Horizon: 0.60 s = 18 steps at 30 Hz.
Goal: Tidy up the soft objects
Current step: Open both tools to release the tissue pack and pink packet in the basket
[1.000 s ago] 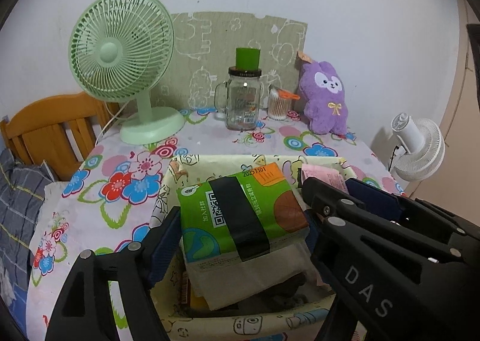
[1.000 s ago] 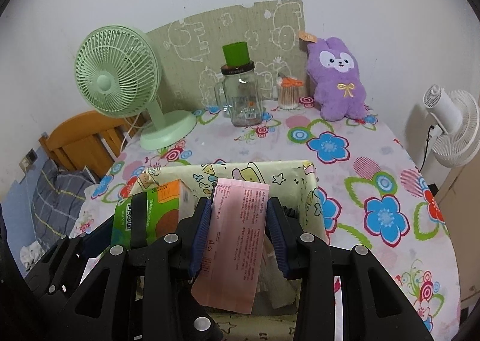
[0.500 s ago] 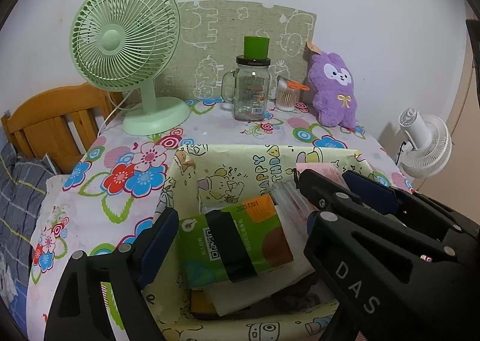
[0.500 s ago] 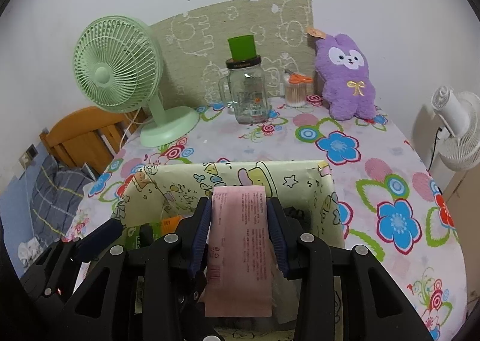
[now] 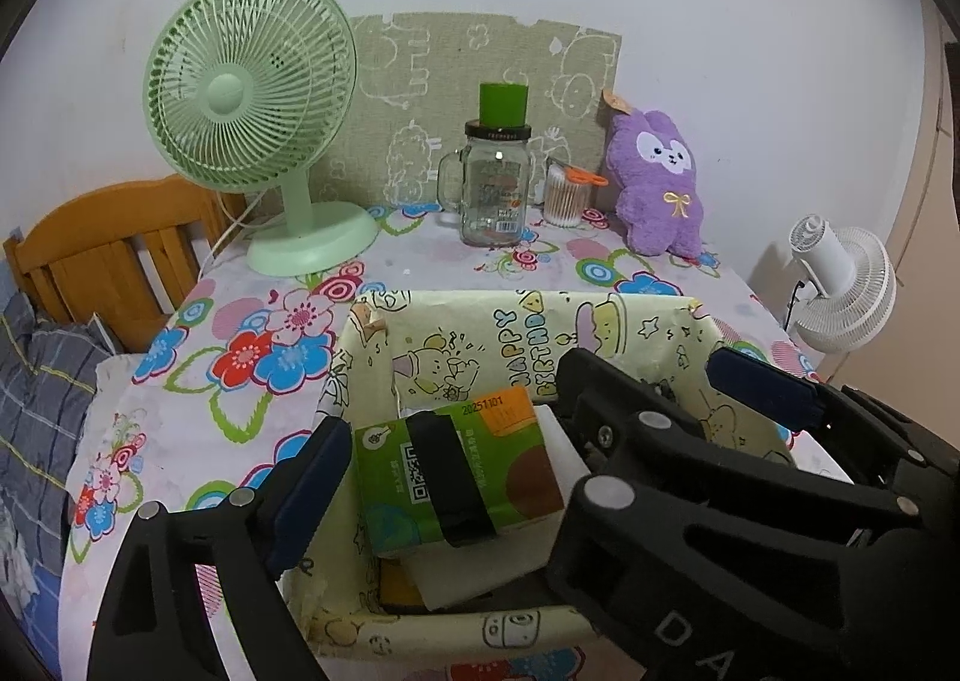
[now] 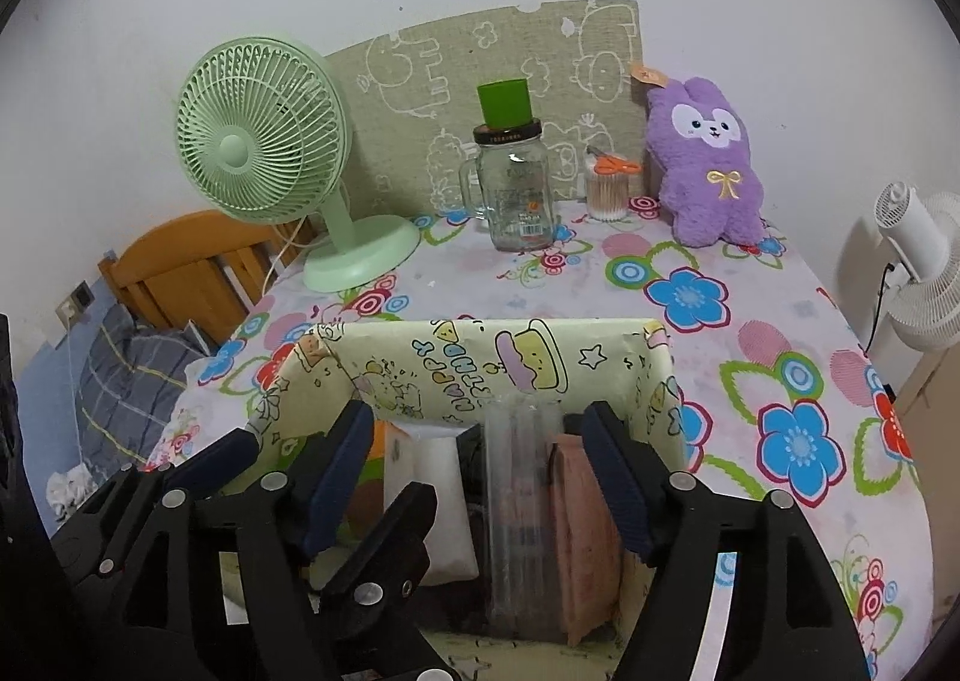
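A yellow cartoon-print box (image 5: 480,303) (image 6: 480,328) stands at the near side of the flowered table. A green tissue pack (image 5: 456,477) lies inside it between the fingers of my left gripper (image 5: 450,471). Those jaws are opening and the pads are clear of the pack. My right gripper (image 6: 474,441) hangs over the box, its jaws also opening. A pink pack (image 6: 579,531) stands on end in the box just inside its right finger, untouched, beside a clear plastic pack (image 6: 516,501). A purple plush toy (image 5: 654,189) (image 6: 708,171) sits at the back right.
A green desk fan (image 5: 252,99) (image 6: 264,135), a glass jar mug (image 5: 495,189) (image 6: 516,195) with a green lid and a cotton-swab pot (image 6: 609,195) stand along the back wall. A white fan (image 5: 840,285) is beyond the right edge, a wooden chair (image 5: 108,243) to the left.
The green pack went down from above the box into it, and the left jaws spread off it. The pink pack sank into the box and the right jaws opened wide, letting it go.
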Motion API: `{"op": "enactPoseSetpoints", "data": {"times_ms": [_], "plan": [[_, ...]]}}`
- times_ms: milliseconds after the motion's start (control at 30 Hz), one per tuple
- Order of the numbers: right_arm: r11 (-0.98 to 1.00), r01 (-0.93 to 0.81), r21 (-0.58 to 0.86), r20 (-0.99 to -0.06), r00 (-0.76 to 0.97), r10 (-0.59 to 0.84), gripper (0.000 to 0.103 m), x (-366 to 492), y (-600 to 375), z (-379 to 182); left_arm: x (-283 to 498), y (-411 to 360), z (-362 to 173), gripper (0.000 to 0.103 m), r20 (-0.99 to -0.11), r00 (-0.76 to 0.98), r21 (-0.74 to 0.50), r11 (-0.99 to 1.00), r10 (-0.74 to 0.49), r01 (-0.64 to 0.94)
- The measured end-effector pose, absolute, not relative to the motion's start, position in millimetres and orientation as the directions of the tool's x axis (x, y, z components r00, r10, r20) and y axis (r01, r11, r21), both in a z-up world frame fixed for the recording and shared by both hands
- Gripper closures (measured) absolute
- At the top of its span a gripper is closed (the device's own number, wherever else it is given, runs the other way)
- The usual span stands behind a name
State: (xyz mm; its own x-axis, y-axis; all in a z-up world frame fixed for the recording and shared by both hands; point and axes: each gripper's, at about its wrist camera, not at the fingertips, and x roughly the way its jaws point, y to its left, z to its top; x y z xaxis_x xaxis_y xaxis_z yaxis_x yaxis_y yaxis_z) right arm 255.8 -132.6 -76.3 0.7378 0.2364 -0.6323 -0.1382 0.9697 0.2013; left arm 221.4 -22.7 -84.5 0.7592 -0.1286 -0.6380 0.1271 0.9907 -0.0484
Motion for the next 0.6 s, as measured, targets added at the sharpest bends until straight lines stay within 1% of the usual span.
{"op": "enactPoseSetpoints", "data": {"times_ms": [200,433,600], "plan": [[0.969,-0.13,0.209,-0.62,0.749,0.234,0.022,241.3,-136.9,-67.1,209.0,-24.8,-76.8,0.01,-0.633,0.761,-0.062,0.989,-0.143,0.135],[0.97,-0.12,0.213,-0.606,0.762,0.228,0.017,220.5,-142.5,-56.4,190.2,-28.0,-66.6,0.006,-0.615,0.776,-0.052,0.99,-0.136,0.131],[0.971,-0.122,0.205,-0.592,0.775,0.222,0.015,204.5,-144.6,-48.0,175.8,-28.8,-59.3,0.004,-0.6,0.787,-0.059,0.989,-0.143,0.135]]}}
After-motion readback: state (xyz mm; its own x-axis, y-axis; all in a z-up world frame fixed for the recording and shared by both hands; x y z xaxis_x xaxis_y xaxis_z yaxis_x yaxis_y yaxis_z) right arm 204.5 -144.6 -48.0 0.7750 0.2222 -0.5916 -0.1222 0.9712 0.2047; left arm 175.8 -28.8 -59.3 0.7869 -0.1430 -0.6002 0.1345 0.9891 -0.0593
